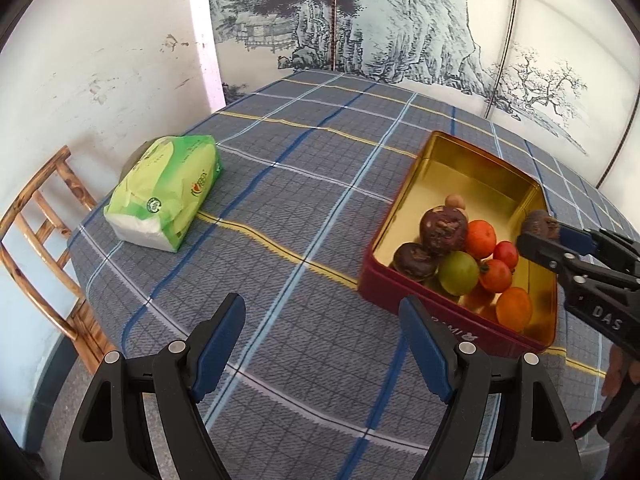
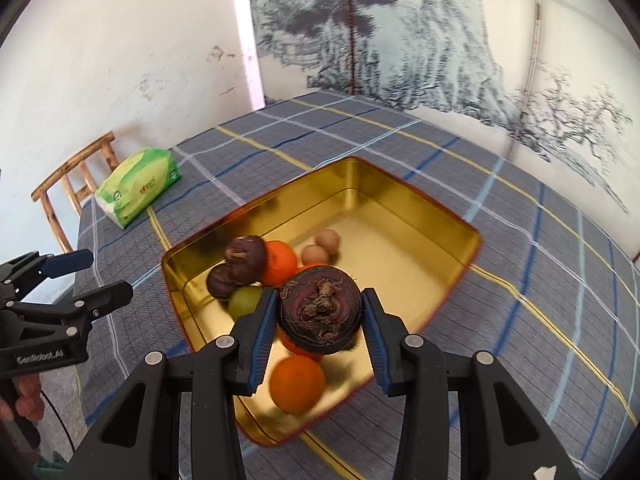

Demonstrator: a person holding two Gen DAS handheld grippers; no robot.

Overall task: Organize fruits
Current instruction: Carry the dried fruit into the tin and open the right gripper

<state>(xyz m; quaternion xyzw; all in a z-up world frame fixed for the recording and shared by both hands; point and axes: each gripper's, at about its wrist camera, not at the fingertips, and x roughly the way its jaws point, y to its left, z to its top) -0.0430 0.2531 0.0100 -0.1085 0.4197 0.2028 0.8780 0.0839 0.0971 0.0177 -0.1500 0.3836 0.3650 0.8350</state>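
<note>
Gold-lined tin point(image 2: 420, 216): on the plaid cloth point(image 1: 280, 184), at 3 o'clock in the left wrist view.
Right gripper point(image 2: 320, 320): clamped on a dark chestnut point(image 2: 320, 310), held above the tin's near end.
Left gripper point(image 1: 322, 336): jaws apart, holding nothing, over the cloth at 6 o'clock.
Fruit in tin: orange point(image 2: 297, 383), green fruit point(image 1: 458, 273), tomatoes point(image 1: 496, 275), two more chestnuts point(image 1: 443, 230).
Tissue pack point(image 1: 166, 190): at 9 o'clock, well apart from the tin.

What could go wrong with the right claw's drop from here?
1. The right claw holds a dark round fruit only by its sides, above the tin; a slip could send it onto the oranges below.
2. The fruit is piled at the tin's near end, so a release here may roll or bounce off the pile.
3. The left claw hangs open near the tin wall and could nudge it.
</note>
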